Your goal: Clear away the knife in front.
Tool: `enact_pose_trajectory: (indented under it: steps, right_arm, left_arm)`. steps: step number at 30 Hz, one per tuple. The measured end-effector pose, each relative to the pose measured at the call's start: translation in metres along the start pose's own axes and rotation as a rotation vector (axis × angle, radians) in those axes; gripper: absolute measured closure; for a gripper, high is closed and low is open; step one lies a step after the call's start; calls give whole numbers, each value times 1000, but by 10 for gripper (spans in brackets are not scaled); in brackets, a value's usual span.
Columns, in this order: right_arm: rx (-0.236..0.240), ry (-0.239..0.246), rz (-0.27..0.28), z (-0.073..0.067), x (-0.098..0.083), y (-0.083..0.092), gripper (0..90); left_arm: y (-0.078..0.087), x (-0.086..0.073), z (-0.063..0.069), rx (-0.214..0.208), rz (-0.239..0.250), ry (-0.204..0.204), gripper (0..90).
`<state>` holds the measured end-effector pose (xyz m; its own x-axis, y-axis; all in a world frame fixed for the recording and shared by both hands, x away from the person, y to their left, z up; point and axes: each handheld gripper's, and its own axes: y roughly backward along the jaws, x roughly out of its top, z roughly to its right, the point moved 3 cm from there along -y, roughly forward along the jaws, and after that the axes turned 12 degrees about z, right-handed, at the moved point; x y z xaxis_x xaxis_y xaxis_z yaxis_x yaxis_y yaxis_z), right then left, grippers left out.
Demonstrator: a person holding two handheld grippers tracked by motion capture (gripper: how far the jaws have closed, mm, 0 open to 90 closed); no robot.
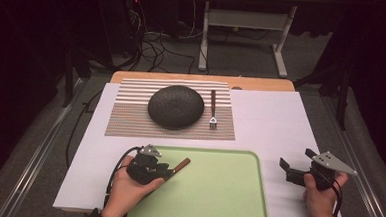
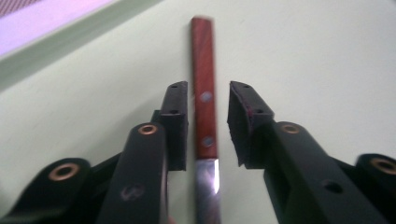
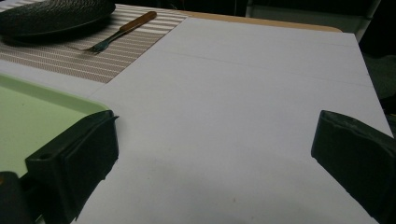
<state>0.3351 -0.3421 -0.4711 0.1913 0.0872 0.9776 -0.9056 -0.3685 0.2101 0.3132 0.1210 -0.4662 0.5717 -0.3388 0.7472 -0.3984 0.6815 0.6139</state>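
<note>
The left gripper (image 2: 208, 114) was low over the green tray (image 1: 216, 200), and a knife with a red-brown wooden handle (image 2: 204, 93) lay between its jaws. The jaws stood a little apart. One pad seemed to touch the side of the handle, but on the other side there was a clear gap, so the knife was not clamped. In the high view the handle (image 1: 181, 164) pointed out from the left gripper (image 1: 161, 171) toward the striped placemat (image 1: 130, 120), where a dark round plate (image 1: 176, 106) and a fork (image 1: 213, 109) were already set.

The right gripper (image 1: 294, 164) waited on the white table cover (image 1: 275, 123) beside the tray, its jaws wide apart and empty.

I judge that the step in hand was the taking of the knife from the tray, probably to lay it beside the plate. The next move would call for closing the jaws firmly on the handle, then lifting it without letting the blade tip down.
</note>
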Motion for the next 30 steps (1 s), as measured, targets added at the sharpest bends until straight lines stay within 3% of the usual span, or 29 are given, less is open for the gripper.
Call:
enact_pose_trajectory:
  steps: [3, 4, 8, 14, 30]
  right_arm:
    - [-1, 1, -2, 0, 0, 0, 12]
    - [-1, 1, -2, 0, 0, 0, 13]
    - [-4, 2, -2, 0, 0, 0, 12]
    - [-4, 2, -3, 0, 0, 0, 13]
    - [-10, 9, -8, -1, 0, -1, 13]
  left_arm:
    - [-3, 2, 6, -32, -15, -34, 850]
    - [-5, 3, 7, -45, -20, -43, 866]
    - [-19, 4, 15, -57, -53, -68, 867]
    - [-34, 3, 17, -7, -93, -103, 868]
    - [-4, -14, -15, 58, -59, -44, 869]
